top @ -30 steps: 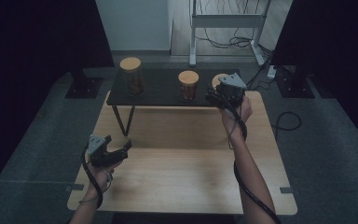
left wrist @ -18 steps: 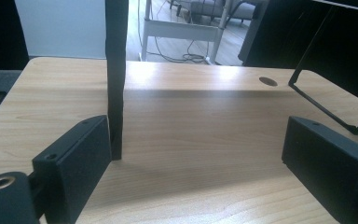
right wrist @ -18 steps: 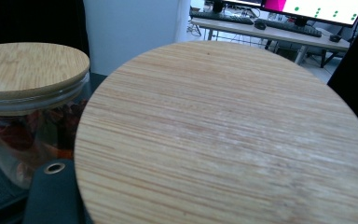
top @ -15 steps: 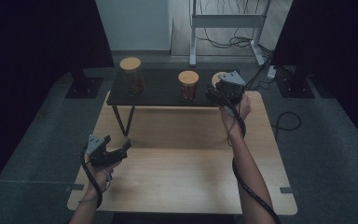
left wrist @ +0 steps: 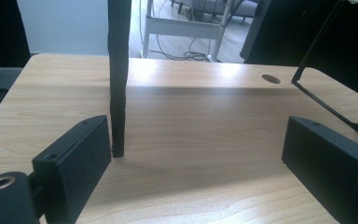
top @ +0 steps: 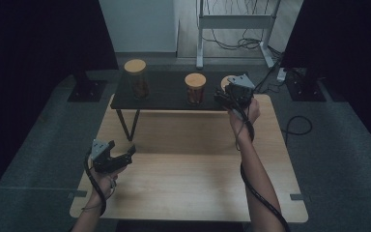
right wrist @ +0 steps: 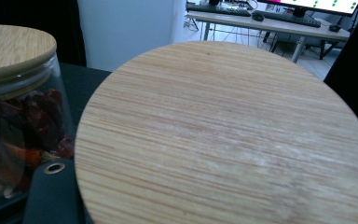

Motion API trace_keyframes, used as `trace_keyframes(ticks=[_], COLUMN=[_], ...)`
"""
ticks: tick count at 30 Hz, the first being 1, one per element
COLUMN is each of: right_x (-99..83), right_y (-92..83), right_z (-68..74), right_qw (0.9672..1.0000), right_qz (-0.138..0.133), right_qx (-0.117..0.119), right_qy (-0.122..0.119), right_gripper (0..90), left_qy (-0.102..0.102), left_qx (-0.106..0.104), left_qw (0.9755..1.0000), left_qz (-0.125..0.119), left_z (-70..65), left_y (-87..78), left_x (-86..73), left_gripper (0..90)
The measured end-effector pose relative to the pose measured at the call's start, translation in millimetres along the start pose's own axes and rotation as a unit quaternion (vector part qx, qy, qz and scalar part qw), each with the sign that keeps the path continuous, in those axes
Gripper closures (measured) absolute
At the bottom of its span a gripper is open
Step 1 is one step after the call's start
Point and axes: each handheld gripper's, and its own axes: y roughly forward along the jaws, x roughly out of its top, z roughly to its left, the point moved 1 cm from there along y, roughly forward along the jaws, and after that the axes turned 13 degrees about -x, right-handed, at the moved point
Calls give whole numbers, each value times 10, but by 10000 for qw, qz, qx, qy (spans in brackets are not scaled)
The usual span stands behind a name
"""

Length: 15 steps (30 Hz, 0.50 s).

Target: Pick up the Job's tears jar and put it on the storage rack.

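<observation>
Dark curtains closed in the room around a pale wooden table (top: pixel 188 169), on which stood a low black shelf (top: pixel 169 94) bearing three jars with bamboo lids. Reaching to the shelf's far end, the right gripper (top: pixel 232 94) hovered at the third jar, whose bamboo lid (right wrist: pixel 228 135) lay directly ahead of and above its jaws, very close; probably this was an approach to grasp the jar. Whether those jaws stood wide or had closed could not be told. Just beside them stood the middle jar (right wrist: pixel 18 107), holding dried red pieces. Waiting low over the table, the left gripper (left wrist: pixel 200 154) held its jaws wide on nothing, a black shelf leg (left wrist: pixel 118 79) just beyond the left one.
</observation>
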Motion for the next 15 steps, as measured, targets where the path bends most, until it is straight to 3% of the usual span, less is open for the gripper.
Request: trace_keyframes(ticks=[15], right_x=[-20], right_y=[94], right_z=[-3], right_qw=[10000], right_qz=[0], right_qx=[29], right_qy=[65], right_gripper=[250], left_qy=[-20], left_qx=[10], left_qw=[10000], left_qz=[31], left_z=[5], left_y=[19], left_x=[-11], left_gripper=[77])
